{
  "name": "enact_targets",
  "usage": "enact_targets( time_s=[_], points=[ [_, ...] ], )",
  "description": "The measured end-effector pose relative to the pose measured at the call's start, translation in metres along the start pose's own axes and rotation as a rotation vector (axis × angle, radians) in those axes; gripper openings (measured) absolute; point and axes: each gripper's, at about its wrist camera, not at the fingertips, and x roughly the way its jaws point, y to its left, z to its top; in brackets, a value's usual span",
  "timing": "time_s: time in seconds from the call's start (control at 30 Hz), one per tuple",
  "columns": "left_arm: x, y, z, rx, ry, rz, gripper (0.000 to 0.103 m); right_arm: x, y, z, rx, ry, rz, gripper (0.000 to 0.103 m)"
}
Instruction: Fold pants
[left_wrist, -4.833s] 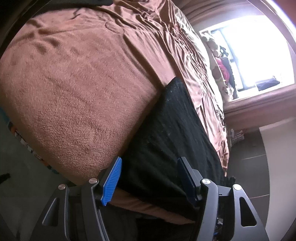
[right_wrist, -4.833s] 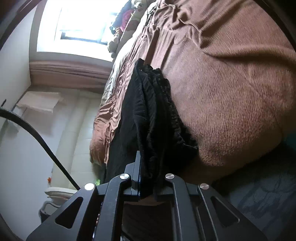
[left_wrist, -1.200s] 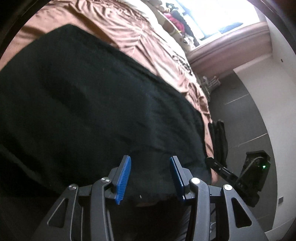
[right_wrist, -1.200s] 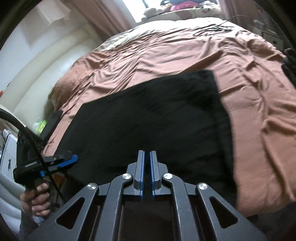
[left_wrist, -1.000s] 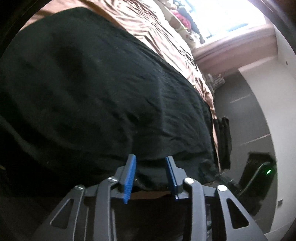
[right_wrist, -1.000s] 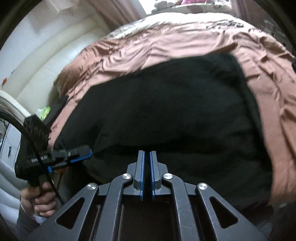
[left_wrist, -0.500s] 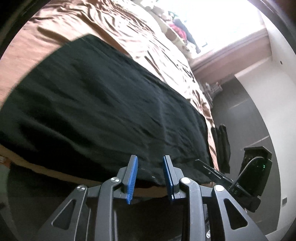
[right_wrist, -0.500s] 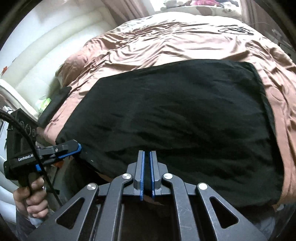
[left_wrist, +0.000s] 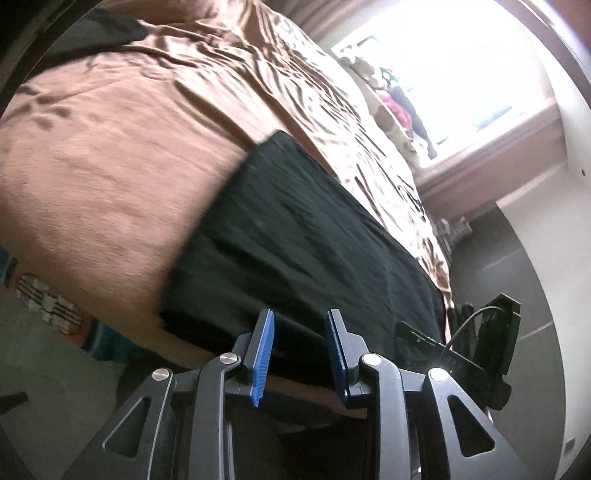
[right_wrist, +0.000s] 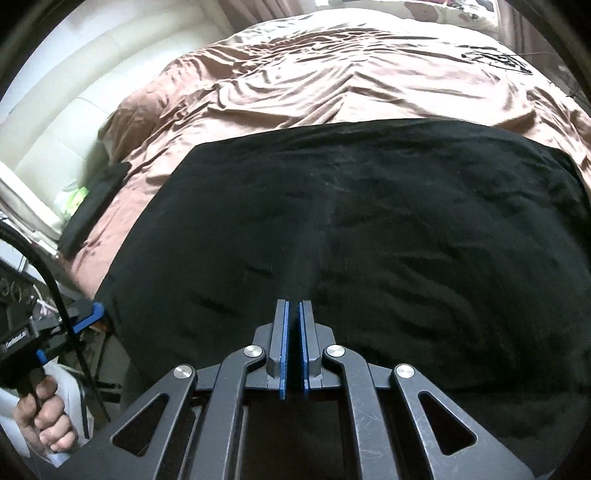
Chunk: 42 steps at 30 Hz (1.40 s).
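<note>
The black pants (right_wrist: 369, 229) lie flat as a wide folded rectangle on the brown bedspread (right_wrist: 332, 85), near the bed's front edge. They also show in the left wrist view (left_wrist: 303, 251). My left gripper (left_wrist: 299, 347) is open and empty, at the near edge of the pants. My right gripper (right_wrist: 291, 332) has its blue pads nearly together with a thin gap; it hovers over the pants' near edge and holds nothing. The other gripper (right_wrist: 74, 321) shows at the left of the right wrist view.
The bed fills both views. A dark flat object (right_wrist: 96, 199) lies at the bed's left edge by a cream headboard (right_wrist: 74, 96). A bright window (left_wrist: 443, 74) and grey floor (left_wrist: 517, 280) lie beyond. A patterned rug (left_wrist: 48, 299) is below the bed.
The right gripper let go of the pants and now sits over them, laid flat. The left gripper pulled back and swung left, so more bare bedspread shows.
</note>
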Motion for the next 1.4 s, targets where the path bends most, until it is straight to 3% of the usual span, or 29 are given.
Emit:
enact_targets(
  time_s=[0.33,0.47,0.83,1.1,1.4],
  points=[
    [-0.02,0.04,0.02,-0.073,-0.038,-0.003,0.032,0.027,0.009,0.017,0.024,0.013,-0.073,0.002],
    [-0.023,0.049,0.026,-0.1,-0.066,0.006,0.05,0.035,0.008,0.022,0.02,0.024,-0.084,0.002],
    [0.011,0.064,0.01,-0.227,0.018,-0.115,0.049,0.044,0.002,0.027,0.04,0.023,-0.069,0.002],
    [0.009,0.062,0.006,-0.236,-0.011,-0.137,0.049,0.024,0.008,0.0,0.027,0.016,-0.042,0.002],
    [0.01,0.058,0.013,-0.226,-0.037,-0.124,0.041,0.008,0.019,-0.037,0.025,0.033,-0.009,0.002]
  ],
)
